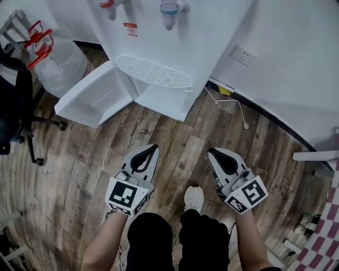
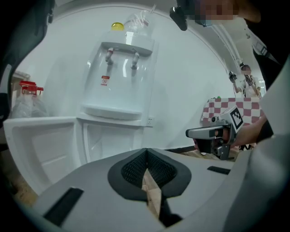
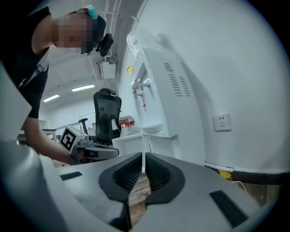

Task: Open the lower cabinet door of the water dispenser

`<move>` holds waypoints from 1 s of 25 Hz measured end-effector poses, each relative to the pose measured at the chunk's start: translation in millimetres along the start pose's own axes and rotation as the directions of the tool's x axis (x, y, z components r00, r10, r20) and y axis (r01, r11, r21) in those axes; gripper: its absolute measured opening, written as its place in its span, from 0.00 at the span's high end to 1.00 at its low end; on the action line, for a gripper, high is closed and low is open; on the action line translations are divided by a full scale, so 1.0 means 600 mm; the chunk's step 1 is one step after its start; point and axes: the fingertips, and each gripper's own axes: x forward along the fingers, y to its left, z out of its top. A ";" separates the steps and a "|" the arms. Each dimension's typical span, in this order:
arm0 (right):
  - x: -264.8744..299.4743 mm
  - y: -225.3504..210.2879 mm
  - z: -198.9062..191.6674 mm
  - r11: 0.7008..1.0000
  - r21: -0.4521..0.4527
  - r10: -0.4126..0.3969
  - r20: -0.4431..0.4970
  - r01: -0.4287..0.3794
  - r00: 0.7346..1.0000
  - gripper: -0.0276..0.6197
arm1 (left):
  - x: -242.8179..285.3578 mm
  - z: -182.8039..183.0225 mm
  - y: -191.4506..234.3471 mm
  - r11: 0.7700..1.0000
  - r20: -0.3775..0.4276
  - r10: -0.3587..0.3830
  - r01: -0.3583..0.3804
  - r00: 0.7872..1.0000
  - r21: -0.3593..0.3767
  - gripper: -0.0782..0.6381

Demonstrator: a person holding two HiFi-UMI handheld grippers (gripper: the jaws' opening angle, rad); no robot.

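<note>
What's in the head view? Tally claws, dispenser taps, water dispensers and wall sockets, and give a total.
Claws, left claw and right claw: 2
Taps: 2
Water dispenser: 1
Wall socket: 1
Total: 6

My left gripper (image 1: pixel 152 149) is held low in front of me. Its jaws are closed tight with nothing in them. My right gripper (image 1: pixel 211 152) is beside it, well apart, closed to a thin slit and empty too. Both point forward and a little down. My left arm (image 1: pixel 100 246) and right arm (image 1: pixel 253 243) are bare.
</note>
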 end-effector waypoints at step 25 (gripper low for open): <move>-0.311 0.281 0.654 0.989 0.117 -0.086 -0.057 0.092 0.995 0.90 | -0.390 0.673 -0.279 0.979 -0.021 -0.023 0.018 1.000 -0.203 0.87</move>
